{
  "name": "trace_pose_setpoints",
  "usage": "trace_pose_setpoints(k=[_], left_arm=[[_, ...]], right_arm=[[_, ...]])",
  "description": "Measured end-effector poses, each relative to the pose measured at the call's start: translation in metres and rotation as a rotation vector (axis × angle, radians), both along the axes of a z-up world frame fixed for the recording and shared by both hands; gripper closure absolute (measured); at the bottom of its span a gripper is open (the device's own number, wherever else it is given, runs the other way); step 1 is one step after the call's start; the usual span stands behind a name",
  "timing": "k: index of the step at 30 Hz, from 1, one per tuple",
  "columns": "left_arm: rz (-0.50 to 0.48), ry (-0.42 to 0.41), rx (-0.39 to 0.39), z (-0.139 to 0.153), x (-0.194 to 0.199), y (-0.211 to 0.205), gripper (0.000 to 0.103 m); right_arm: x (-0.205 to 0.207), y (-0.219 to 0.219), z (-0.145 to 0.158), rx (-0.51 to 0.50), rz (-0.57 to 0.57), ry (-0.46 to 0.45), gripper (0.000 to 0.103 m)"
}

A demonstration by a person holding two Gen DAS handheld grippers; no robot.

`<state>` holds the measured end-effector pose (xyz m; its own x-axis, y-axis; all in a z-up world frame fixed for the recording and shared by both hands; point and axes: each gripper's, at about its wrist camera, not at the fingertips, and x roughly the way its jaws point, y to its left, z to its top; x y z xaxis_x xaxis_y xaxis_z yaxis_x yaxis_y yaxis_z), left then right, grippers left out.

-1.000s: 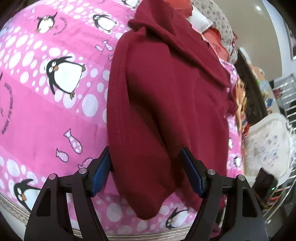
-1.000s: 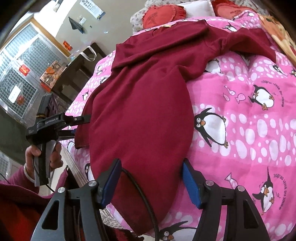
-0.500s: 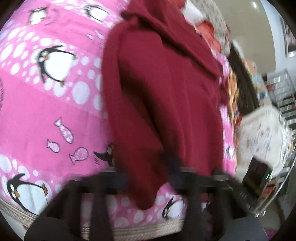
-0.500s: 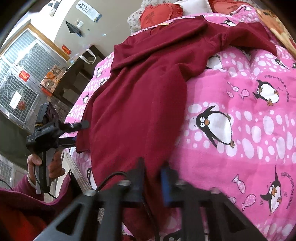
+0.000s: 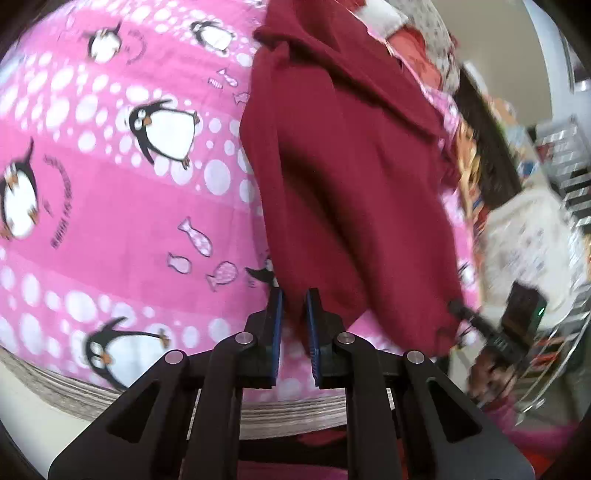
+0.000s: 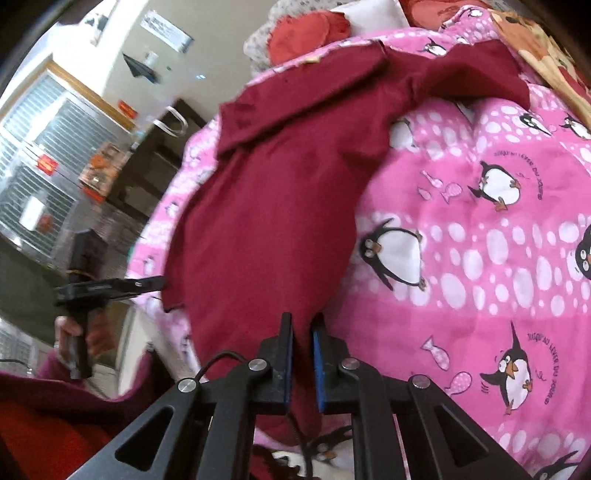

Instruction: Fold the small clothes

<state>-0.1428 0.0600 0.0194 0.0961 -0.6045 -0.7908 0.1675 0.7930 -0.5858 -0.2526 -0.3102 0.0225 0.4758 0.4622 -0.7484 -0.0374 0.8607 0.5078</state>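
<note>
A dark red long-sleeved garment (image 5: 351, 184) lies lengthwise on a pink penguin bedspread (image 5: 110, 221), its sleeves spread at the far end. My left gripper (image 5: 293, 295) is shut on the near hem, with cloth pinched between the blue pads. In the right wrist view the same garment (image 6: 266, 221) runs away from my right gripper (image 6: 303, 317), which is shut on the hem's other side. Each view also shows the other gripper at the hem's edge: the left gripper (image 6: 159, 282) held by a hand, the right gripper (image 5: 456, 308) blurred.
The bedspread (image 6: 480, 258) has bare room beside the garment. Red pillows (image 6: 306, 33) lie at the bed's head. The bed's edge (image 5: 74, 387) is right below the grippers. A dark cabinet (image 6: 159, 155) and a metal rack (image 5: 569, 166) stand beside the bed.
Both grippers went from wide open around the hem to shut on it. The left gripper has since shifted, and the near hem is bunched and lifted a little.
</note>
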Motion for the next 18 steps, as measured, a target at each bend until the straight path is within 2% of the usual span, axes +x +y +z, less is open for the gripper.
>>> trace_pose_setpoints(k=[2, 4, 6, 7, 12, 13, 14, 15, 16, 18], left_arm=[[0.034, -0.002, -0.029, 0.001, 0.0, 0.003, 0.08], [0.05, 0.0, -0.05, 0.002, 0.0, 0.006, 0.045], [0.099, -0.005, -0.079, 0.004, 0.0, 0.01, 0.033], [0.109, -0.005, -0.084, 0.003, 0.003, 0.007, 0.032], [0.098, -0.003, -0.038, -0.01, 0.008, -0.015, 0.032], [0.083, -0.009, -0.033, -0.011, 0.009, -0.023, 0.034], [0.056, -0.022, -0.017, -0.012, 0.009, -0.033, 0.04], [0.004, -0.046, 0.018, -0.012, 0.01, -0.045, 0.074], [-0.027, -0.052, 0.047, -0.014, 0.009, -0.05, 0.098], [-0.076, -0.064, 0.078, -0.008, 0.008, -0.056, 0.097]], right_arm=[[0.002, 0.003, 0.004, -0.009, 0.024, 0.0, 0.095], [0.005, 0.003, 0.004, -0.021, 0.025, 0.016, 0.089], [0.006, 0.002, -0.002, -0.004, 0.002, 0.033, 0.062], [0.007, 0.002, -0.005, 0.015, -0.005, 0.042, 0.058], [0.005, 0.01, -0.018, 0.063, -0.027, 0.048, 0.059], [0.006, 0.013, -0.018, 0.063, -0.019, 0.039, 0.069], [0.007, 0.017, -0.018, 0.051, -0.009, 0.037, 0.083], [0.009, 0.021, -0.018, 0.025, -0.007, 0.032, 0.092], [0.01, 0.022, -0.017, 0.022, -0.006, 0.029, 0.092], [0.011, 0.021, -0.011, 0.028, 0.004, 0.024, 0.094]])
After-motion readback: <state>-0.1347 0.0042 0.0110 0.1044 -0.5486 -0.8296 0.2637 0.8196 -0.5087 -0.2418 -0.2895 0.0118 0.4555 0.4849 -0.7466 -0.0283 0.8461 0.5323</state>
